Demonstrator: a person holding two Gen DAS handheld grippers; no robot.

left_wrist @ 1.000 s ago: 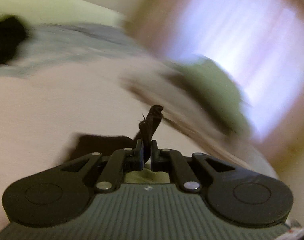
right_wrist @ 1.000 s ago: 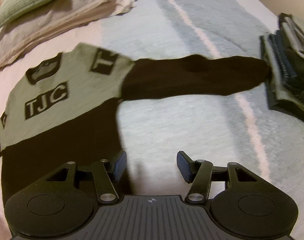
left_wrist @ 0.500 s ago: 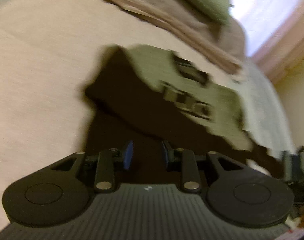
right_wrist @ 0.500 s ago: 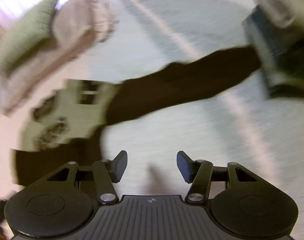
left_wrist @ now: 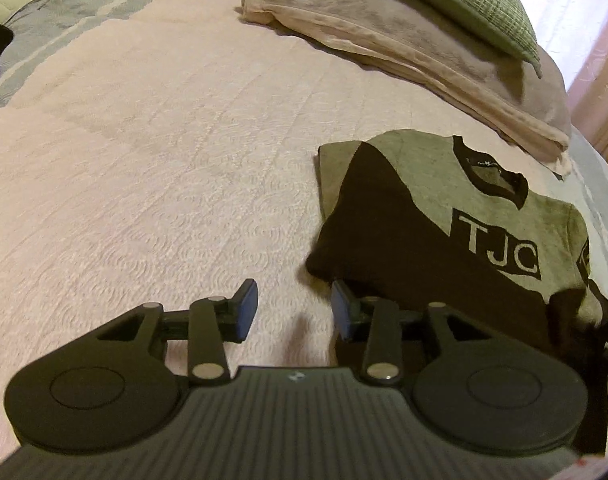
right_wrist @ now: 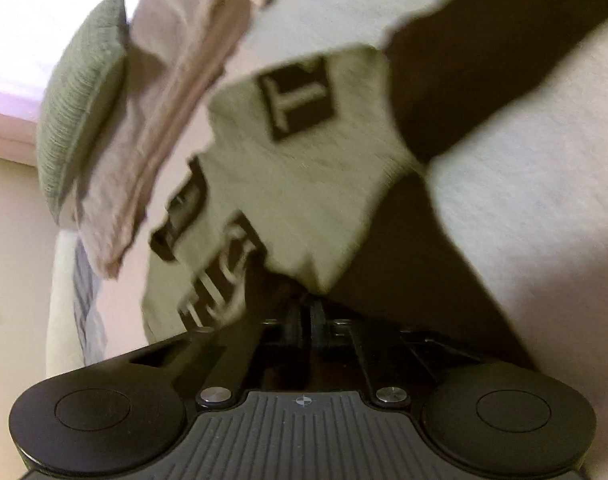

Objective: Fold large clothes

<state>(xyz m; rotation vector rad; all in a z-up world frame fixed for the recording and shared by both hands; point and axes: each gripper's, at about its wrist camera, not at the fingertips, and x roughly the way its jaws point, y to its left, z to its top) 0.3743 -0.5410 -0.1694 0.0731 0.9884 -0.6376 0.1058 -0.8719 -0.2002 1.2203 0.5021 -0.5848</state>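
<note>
Your left gripper (left_wrist: 294,306) jaws parted, just been opening, nothing between them, only pink bedspread (left_wrist: 144,160). Your right gripper (right_wrist: 306,312) jaws just snapped closed, pinching sweater (left_wrist: 444,220) fabric. Sweater lies on bed, black sleeve folded across grey chest, near pillows (left_wrist: 404,36).

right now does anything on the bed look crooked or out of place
Nothing damaged or spilled. The sweater is only half folded: one black sleeve lies across its chest, the other still stretches out over the bedspread. The right gripper is shut on its fabric; the left gripper is open beside it, holding nothing.
</note>
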